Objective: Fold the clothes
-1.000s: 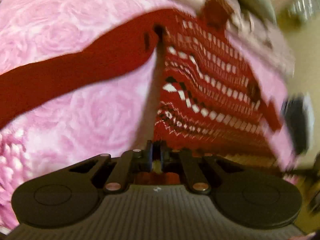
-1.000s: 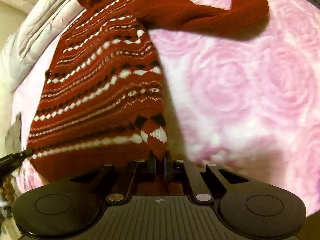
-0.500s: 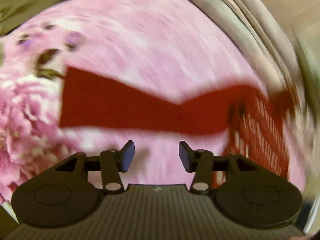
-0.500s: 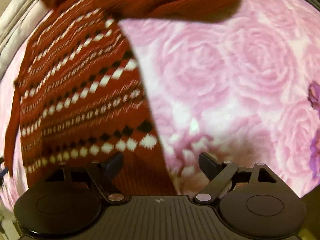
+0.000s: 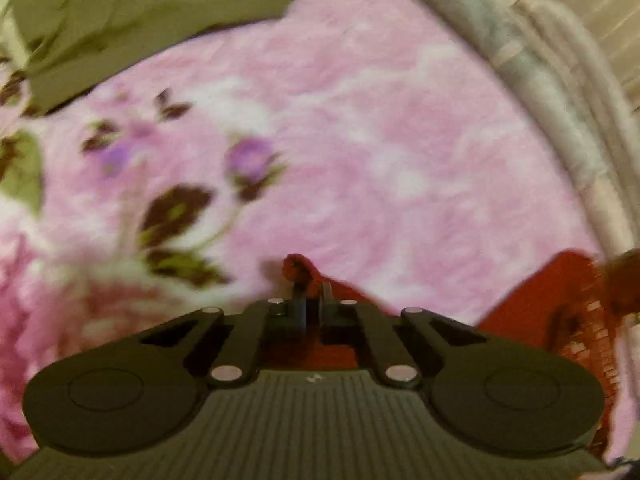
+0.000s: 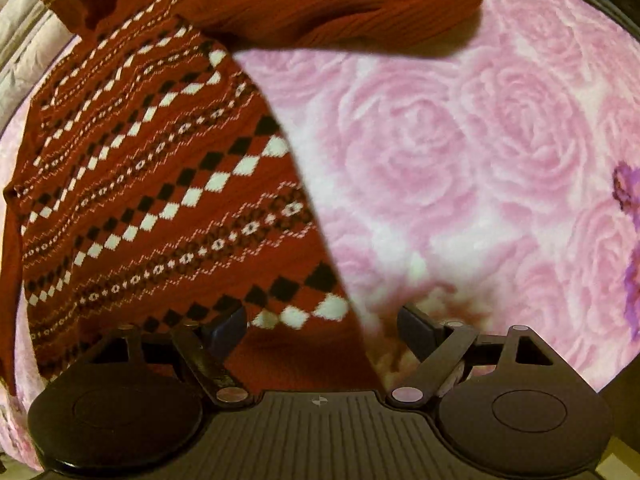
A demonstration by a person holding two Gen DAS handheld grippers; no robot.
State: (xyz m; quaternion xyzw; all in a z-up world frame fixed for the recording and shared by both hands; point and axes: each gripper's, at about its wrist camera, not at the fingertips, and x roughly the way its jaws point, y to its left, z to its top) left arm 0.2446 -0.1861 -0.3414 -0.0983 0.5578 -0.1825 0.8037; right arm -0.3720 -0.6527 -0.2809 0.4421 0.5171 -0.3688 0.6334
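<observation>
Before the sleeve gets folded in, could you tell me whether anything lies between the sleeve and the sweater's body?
Nothing visible does: only bare pink blanket lies between the sleeve and the sweater's body.

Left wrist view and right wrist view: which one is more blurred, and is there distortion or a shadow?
Left wrist view: motion blur smears the pink floral blanket; the left gripper stays sharp. Right wrist view: much sharper, the red patterned sweater reads clearly, with a soft shadow under its sleeve. Both bend strongly at the fisheye edges.
</observation>
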